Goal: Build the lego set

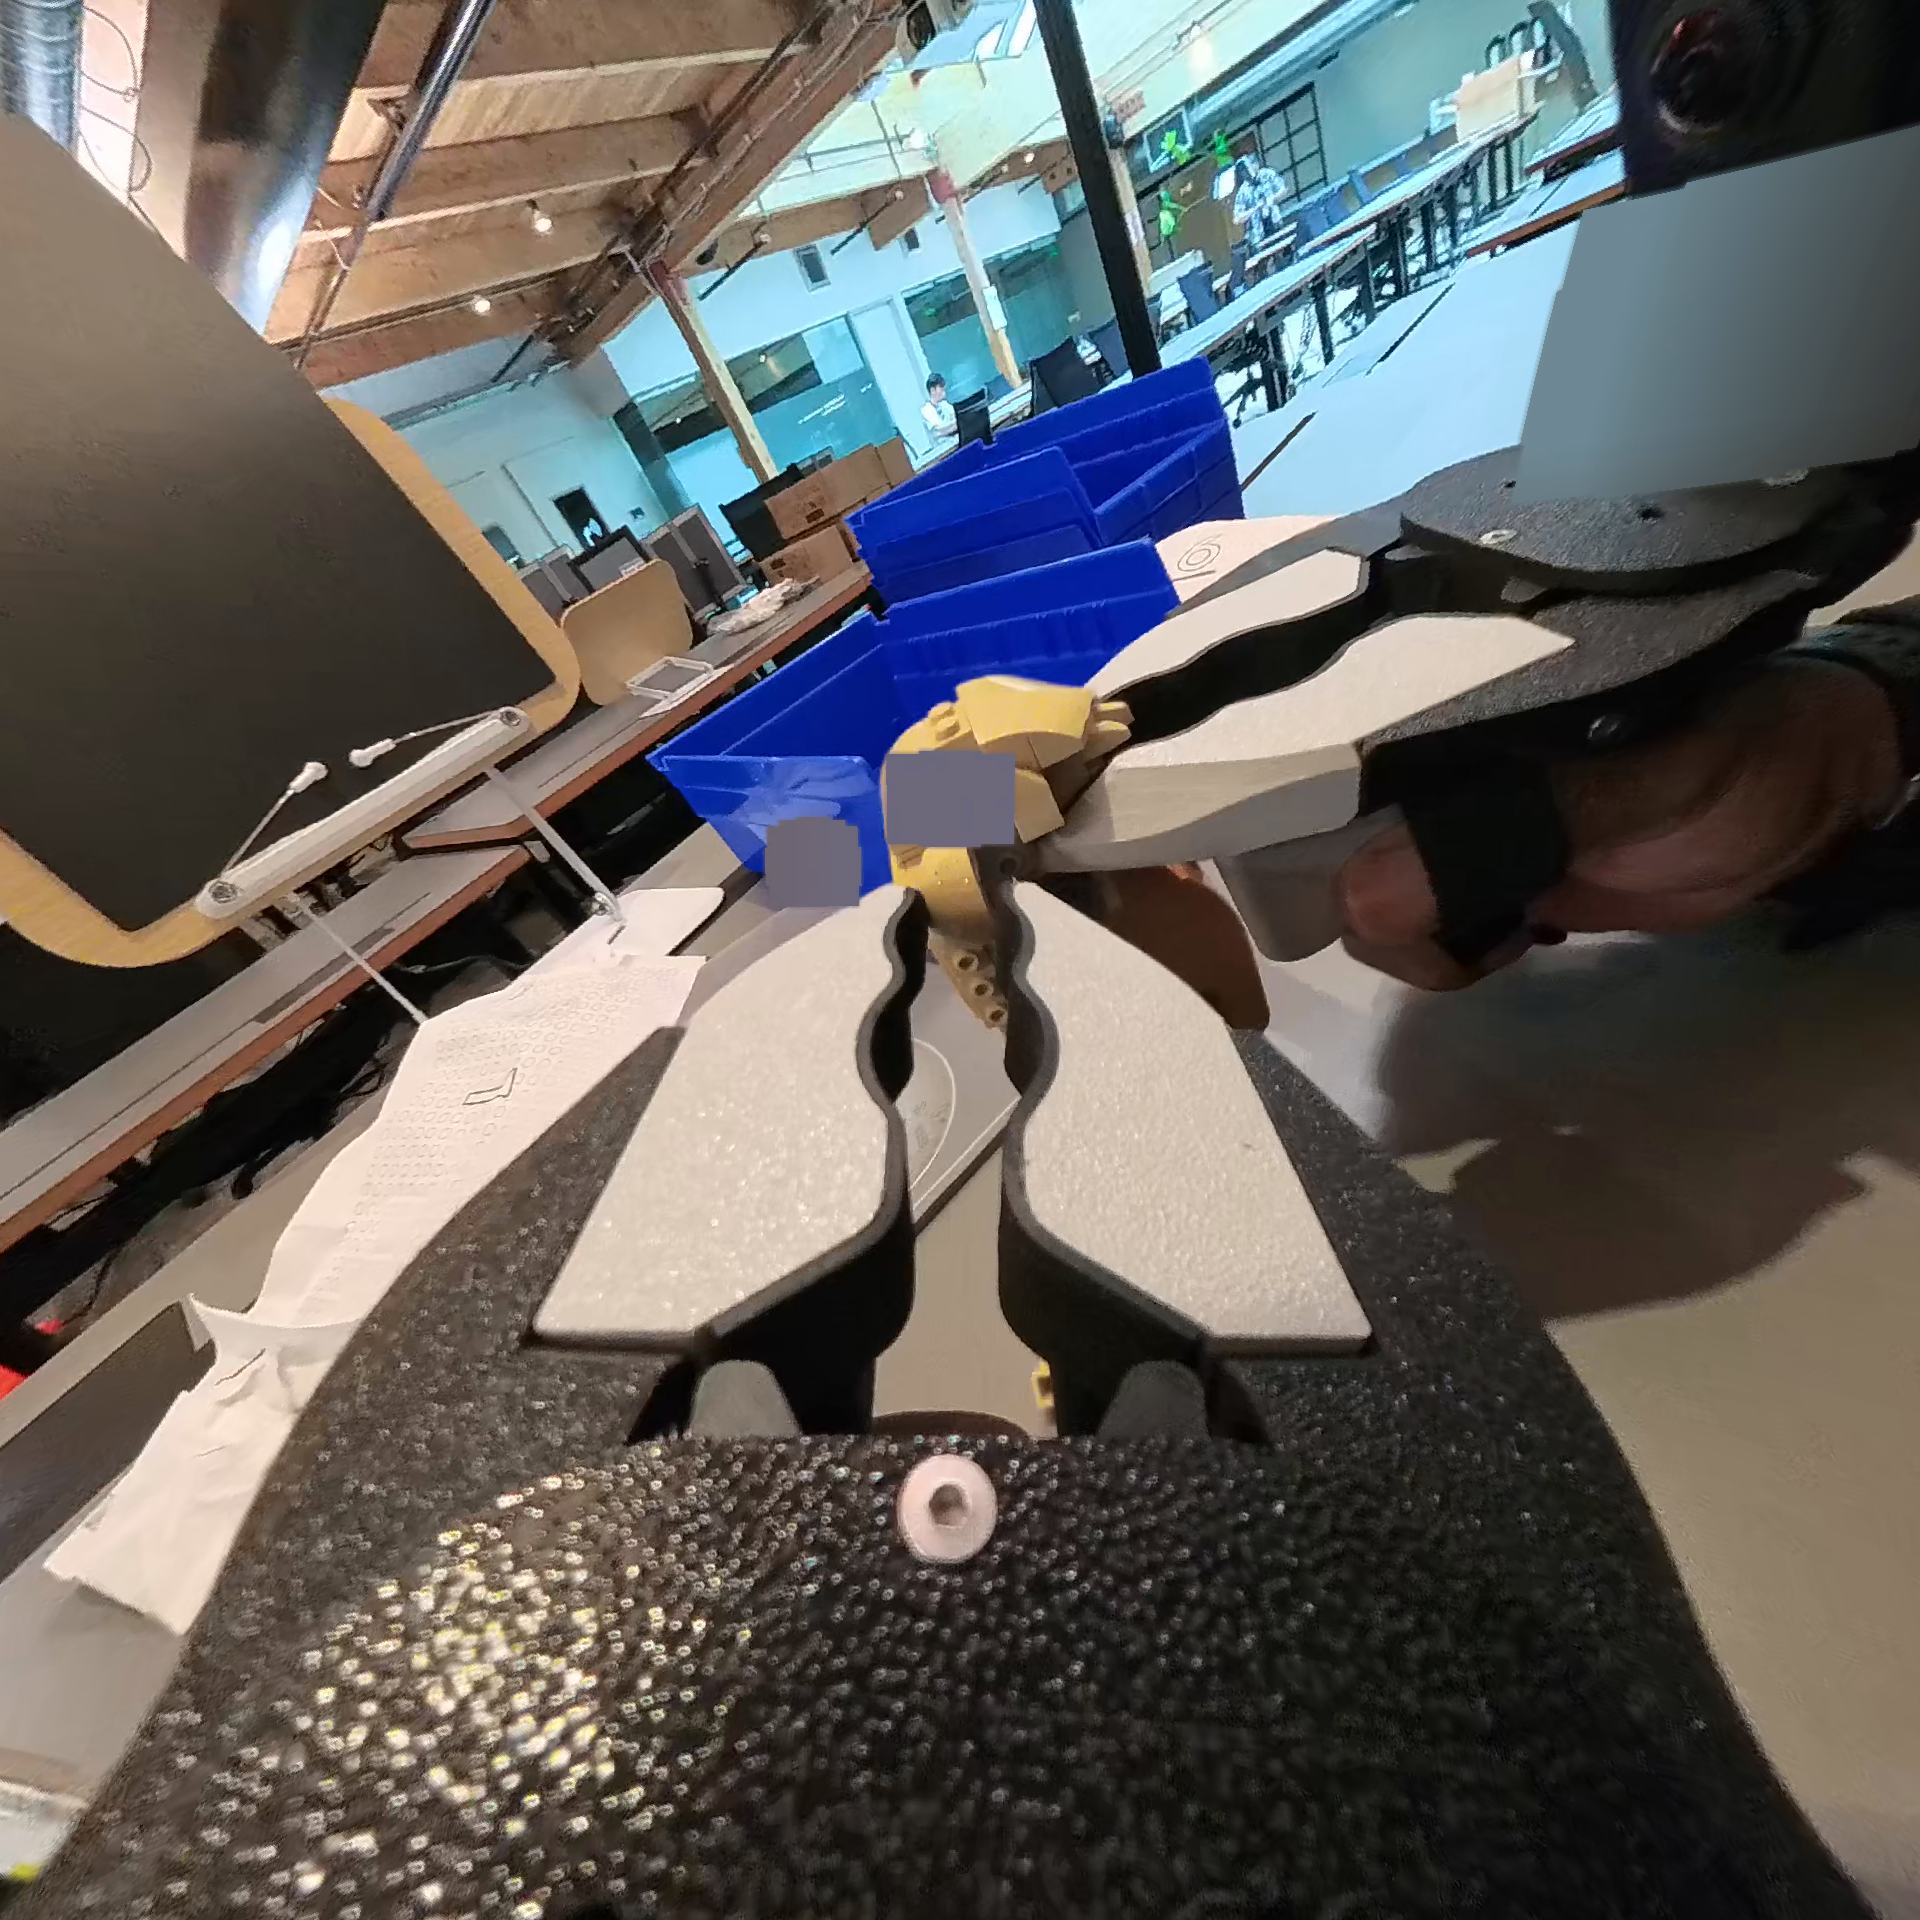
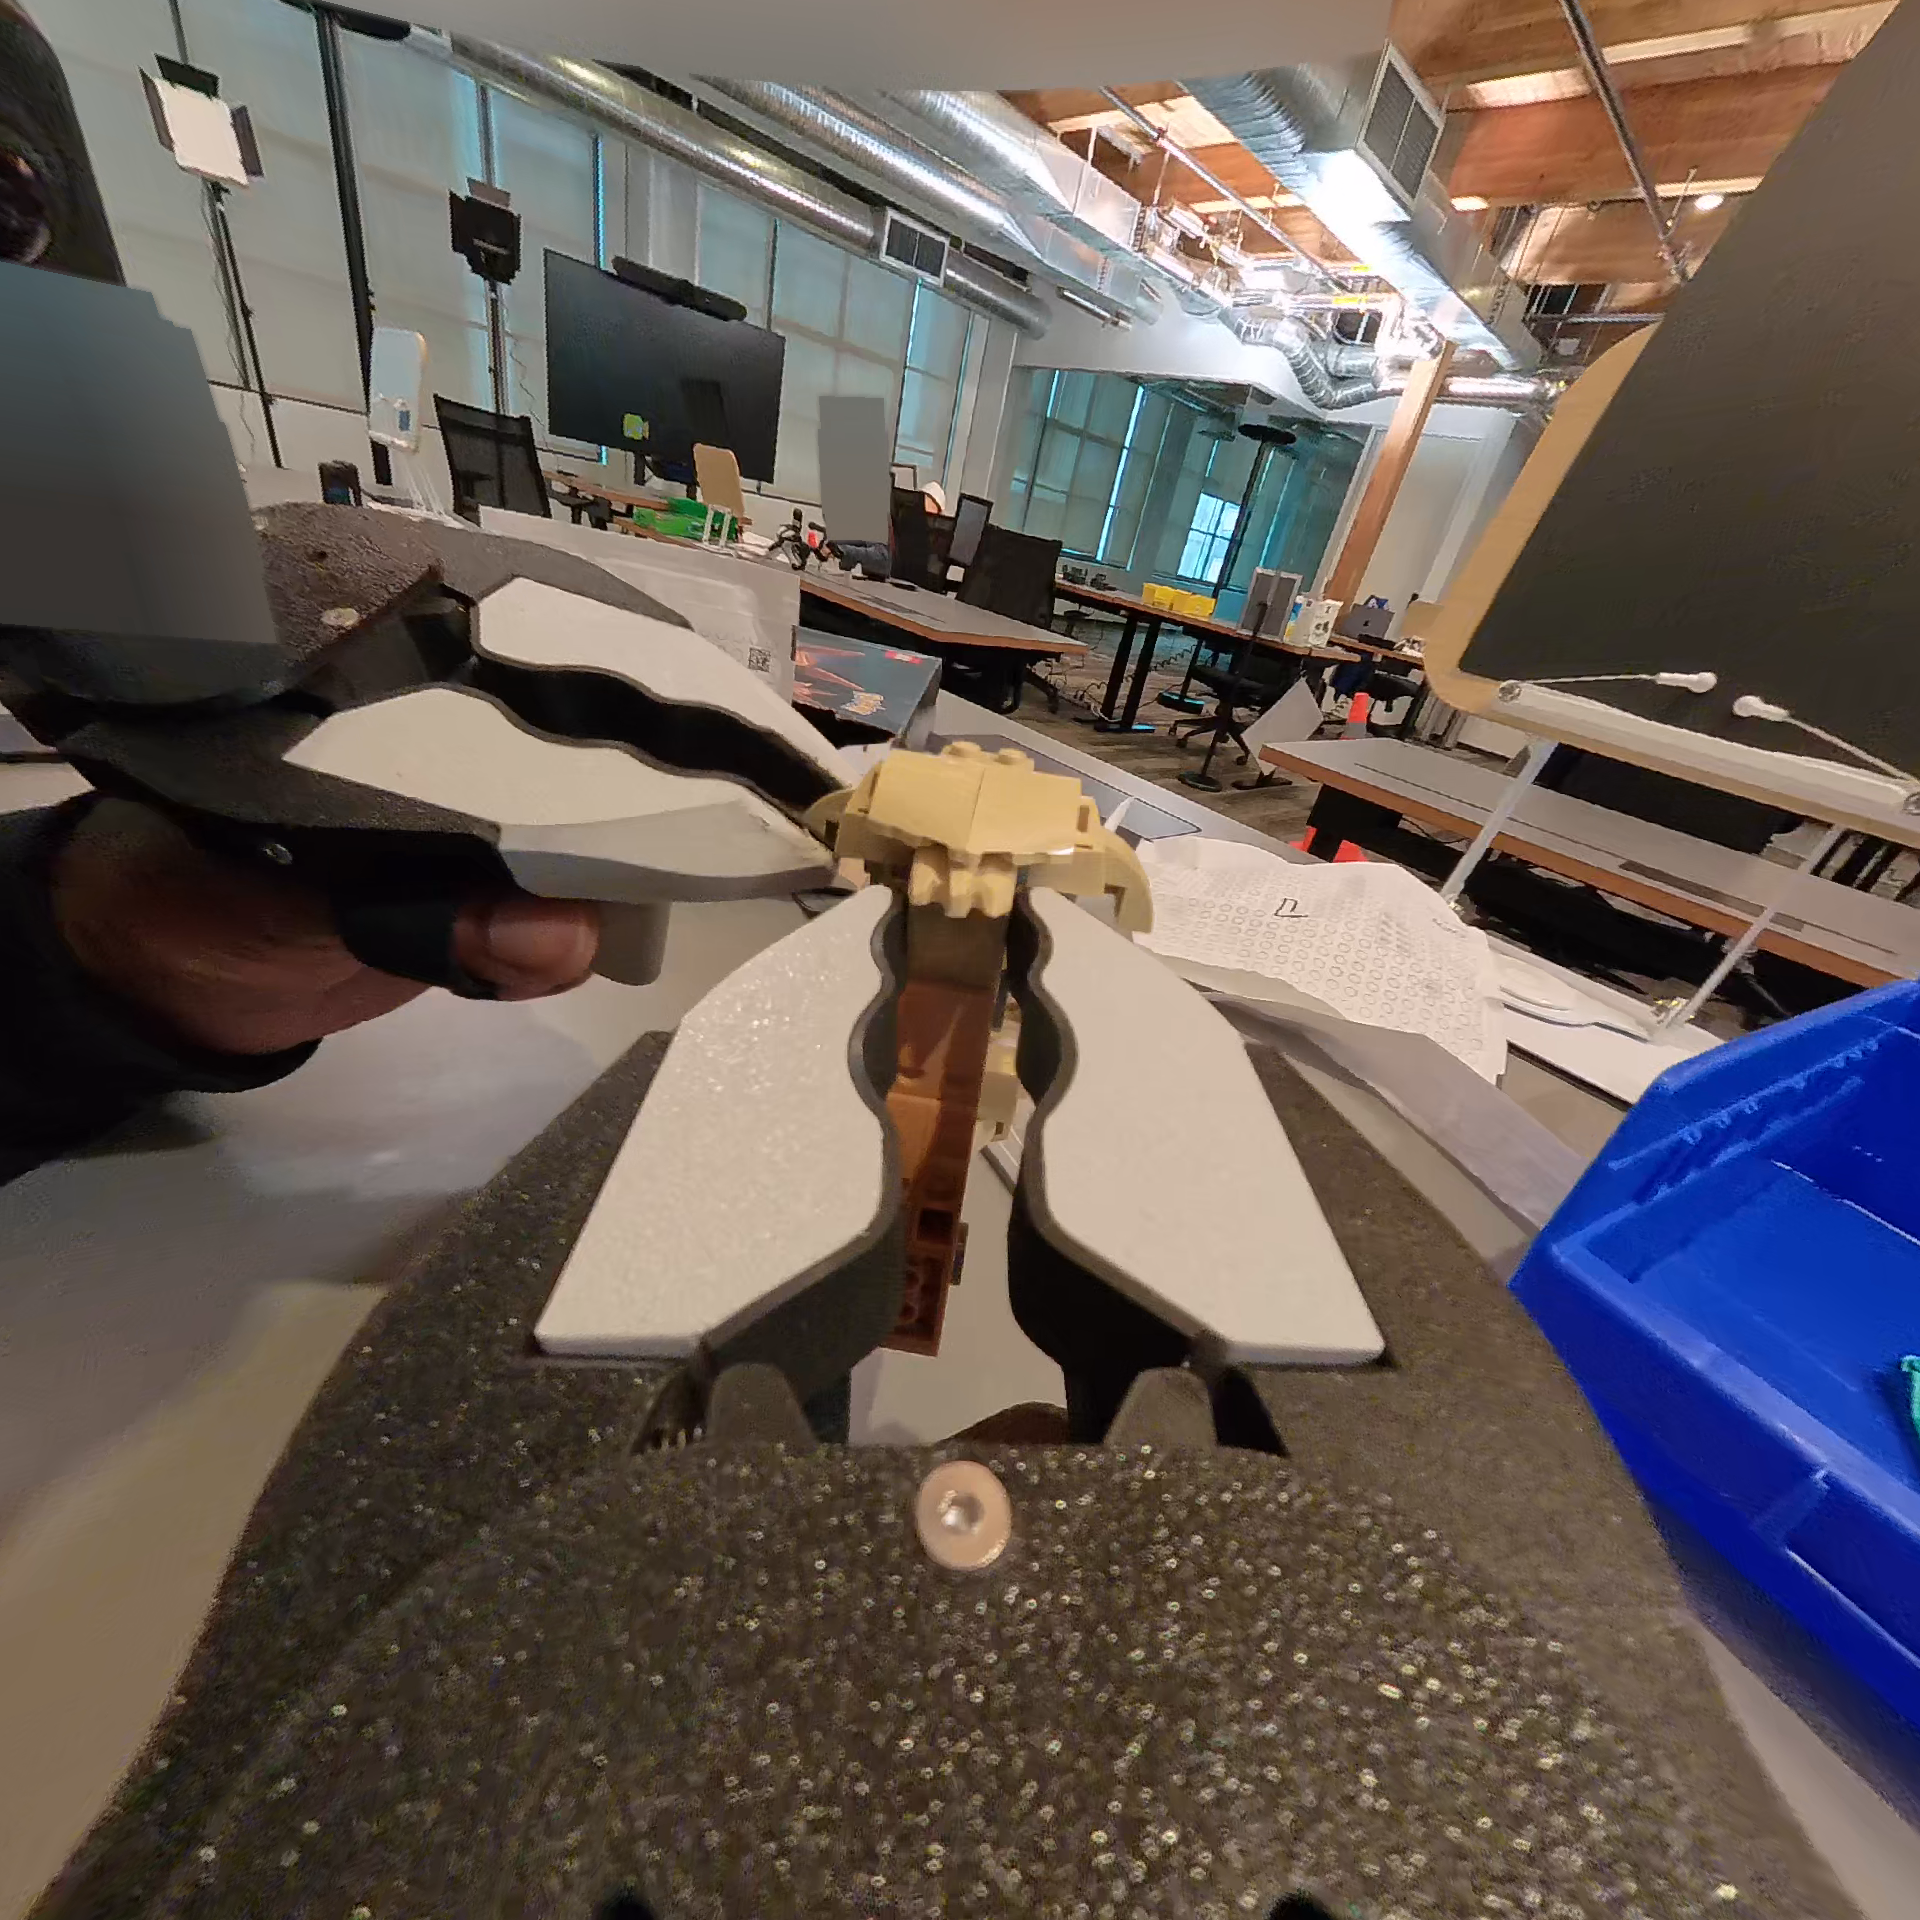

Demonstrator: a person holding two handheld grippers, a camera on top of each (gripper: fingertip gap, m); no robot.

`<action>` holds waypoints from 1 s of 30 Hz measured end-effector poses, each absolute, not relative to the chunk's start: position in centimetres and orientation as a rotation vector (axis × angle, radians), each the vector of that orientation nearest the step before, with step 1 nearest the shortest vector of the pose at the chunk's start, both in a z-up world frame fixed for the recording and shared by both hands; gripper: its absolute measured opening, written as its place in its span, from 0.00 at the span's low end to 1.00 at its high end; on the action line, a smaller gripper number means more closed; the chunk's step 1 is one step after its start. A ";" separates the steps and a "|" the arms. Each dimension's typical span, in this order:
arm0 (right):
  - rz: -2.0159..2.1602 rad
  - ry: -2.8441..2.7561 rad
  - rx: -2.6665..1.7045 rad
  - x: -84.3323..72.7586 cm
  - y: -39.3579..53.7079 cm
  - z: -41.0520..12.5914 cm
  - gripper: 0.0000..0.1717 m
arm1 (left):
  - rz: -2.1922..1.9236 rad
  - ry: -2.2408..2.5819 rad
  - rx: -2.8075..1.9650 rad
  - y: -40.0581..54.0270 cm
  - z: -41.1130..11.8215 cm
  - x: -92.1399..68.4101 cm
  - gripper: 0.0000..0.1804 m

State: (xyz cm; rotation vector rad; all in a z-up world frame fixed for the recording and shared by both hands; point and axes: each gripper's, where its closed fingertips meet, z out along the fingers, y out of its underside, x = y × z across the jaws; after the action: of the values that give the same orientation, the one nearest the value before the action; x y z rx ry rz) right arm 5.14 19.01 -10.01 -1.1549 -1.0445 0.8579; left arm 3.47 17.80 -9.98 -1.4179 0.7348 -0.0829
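1. Above the grey table [image 2: 208,1195], we find one tan and brown brick model [image 2: 971,821], gripped from both sides.
2. Left gripper [image 1: 961,914]: fingers nearly together, we note, pinching the model's tan curved part.
3. Right gripper [image 2: 951,914]: fingers narrowly parted, pressed on the model's brown stem.
4. Nearby we list blue bins [image 1: 1018,613] and white printed paper [image 2: 1340,956].

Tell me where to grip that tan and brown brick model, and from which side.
Grip the brick model on its narrow brown stem, closing from the two flat sides. The stem looks straight and slim enough to sit between the pads, as in the right gripper. The tan head is wide and knobbly; the left gripper pinches only its curved edge.
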 end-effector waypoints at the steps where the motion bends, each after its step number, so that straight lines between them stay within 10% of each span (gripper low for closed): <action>1: 0.844 -1.048 -1.156 5.1 19.1 -10.1 0.11 | -0.080 0.733 -1.423 17.9 -10.1 3.4 0.07; 30: 0.725 -1.056 -1.150 5.3 19.9 -10.2 0.10 | -0.094 0.696 -1.495 18.8 -10.8 3.5 0.07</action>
State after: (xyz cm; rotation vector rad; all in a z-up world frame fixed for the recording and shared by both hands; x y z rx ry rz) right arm 5.28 19.89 -10.21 -1.1497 -1.0557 0.7253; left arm 3.52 18.82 -10.77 -1.4953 0.6961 -0.0941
